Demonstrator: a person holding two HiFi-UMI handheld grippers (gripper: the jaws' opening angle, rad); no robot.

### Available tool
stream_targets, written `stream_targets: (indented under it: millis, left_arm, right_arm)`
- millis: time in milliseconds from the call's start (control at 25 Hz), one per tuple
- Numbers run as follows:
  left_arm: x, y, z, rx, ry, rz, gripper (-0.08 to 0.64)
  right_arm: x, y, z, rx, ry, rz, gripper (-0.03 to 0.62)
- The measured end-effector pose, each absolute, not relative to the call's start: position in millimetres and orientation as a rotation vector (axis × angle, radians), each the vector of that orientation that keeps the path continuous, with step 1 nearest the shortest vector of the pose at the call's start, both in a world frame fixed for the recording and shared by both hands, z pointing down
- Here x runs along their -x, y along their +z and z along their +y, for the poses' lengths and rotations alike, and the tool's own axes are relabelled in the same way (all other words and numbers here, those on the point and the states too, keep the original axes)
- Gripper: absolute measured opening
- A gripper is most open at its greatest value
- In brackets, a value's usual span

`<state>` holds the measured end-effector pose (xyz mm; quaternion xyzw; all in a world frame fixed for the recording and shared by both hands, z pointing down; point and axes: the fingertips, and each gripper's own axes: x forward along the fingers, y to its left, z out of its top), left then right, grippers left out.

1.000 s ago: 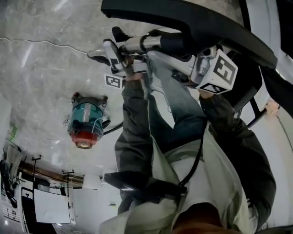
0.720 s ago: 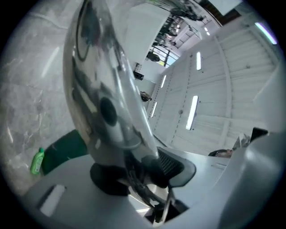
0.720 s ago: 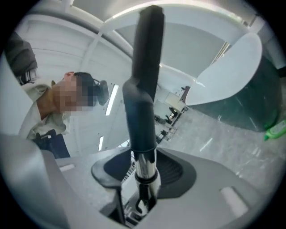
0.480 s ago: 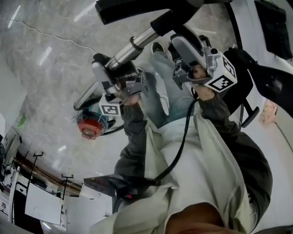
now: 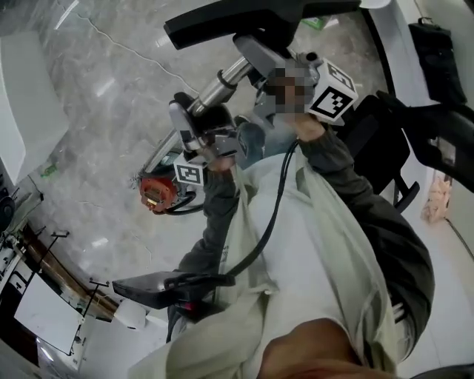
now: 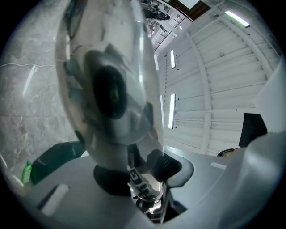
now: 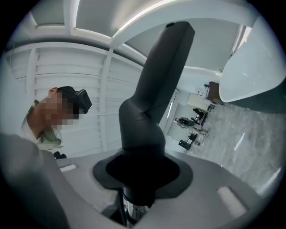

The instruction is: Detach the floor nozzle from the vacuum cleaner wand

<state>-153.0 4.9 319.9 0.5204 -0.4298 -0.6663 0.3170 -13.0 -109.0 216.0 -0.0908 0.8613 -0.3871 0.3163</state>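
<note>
Light strips (image 6: 171, 109) glare; fisheye edges darken, near parts blur.

Can't see the nozzle (image 5: 222, 22) whole in the head view, cut off by the top edge. Can't follow the wand (image 5: 222, 80) below the left gripper (image 5: 201, 122), nor see all of the canister (image 5: 157, 194) behind it; too small to tell the canister's details. Can't see much of the right gripper (image 5: 255, 53) there under a blurred patch; must go to its own view for jaws just closing with the nozzle's neck between them. Can't resolve the wand in the left gripper view: only a grey blur near the lens, cut off at the top
</note>
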Motion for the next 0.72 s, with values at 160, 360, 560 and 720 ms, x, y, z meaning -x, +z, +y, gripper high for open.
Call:
stream_targets:
  millis: [160,360,560,720]
  left_arm:
    - [162.6,325.2,19.8,-1.244,-1.811,-1.023,0.142]
    - [166.7,322.4,15.1,-1.129,-1.888,-0.918,0.116]
    - [165.5,305.8,11.6,-1.189,-1.857,-1.013,0.106]
    - [172.3,301.2,9.3,-1.180,-1.822,-1.003,0.097]
  right_arm:
    - [21.7,199.3,-71.0,0.168,-0.881,2.437,0.135]
    - [19.3,183.8,-51.4,0.198,-0.783,2.554,0.133]
    - [-10.2,202.3,-83.3,0.814,-1.104,2.223,0.130]
    - [-0.7,193.5,-74.6,0.548,-1.024,2.365,0.130]
